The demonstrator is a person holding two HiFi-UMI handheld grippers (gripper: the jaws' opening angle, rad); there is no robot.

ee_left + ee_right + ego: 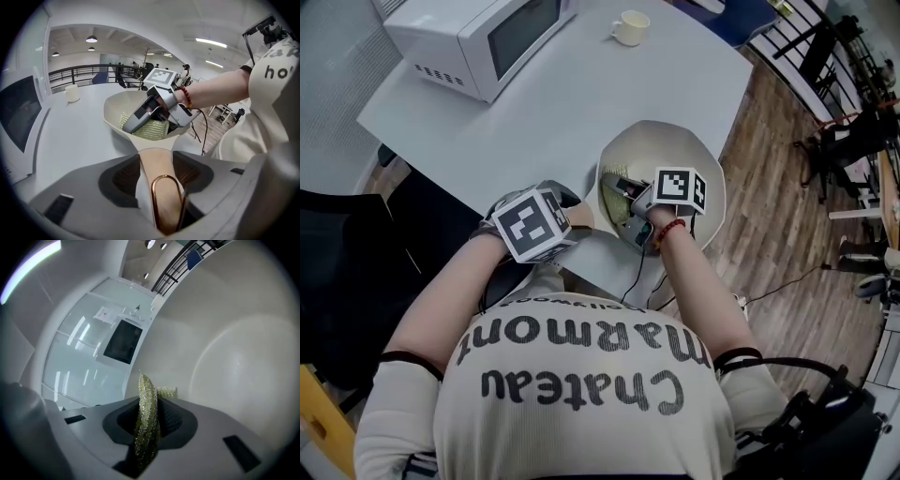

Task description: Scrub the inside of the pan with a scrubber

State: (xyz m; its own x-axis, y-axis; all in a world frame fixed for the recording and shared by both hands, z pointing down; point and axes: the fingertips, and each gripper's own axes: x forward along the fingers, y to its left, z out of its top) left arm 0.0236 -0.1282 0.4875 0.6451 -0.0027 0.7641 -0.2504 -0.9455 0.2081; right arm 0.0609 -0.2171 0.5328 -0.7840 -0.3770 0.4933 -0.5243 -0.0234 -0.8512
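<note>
A cream pan sits at the white table's near right corner. Its beige handle, with a copper hanging loop, lies between the pads of my left gripper, which is shut on it. In the head view that left gripper is just left of the pan. My right gripper reaches down inside the pan and is shut on a green-gold scrubber. The left gripper view shows the scrubber lying against the pan's inner floor under the right gripper. The pan's pale inside fills the right gripper view.
A white microwave stands at the table's far left and a cream cup at the far side. The table ends just right of the pan, above a wooden floor. A black cable hangs from the right gripper.
</note>
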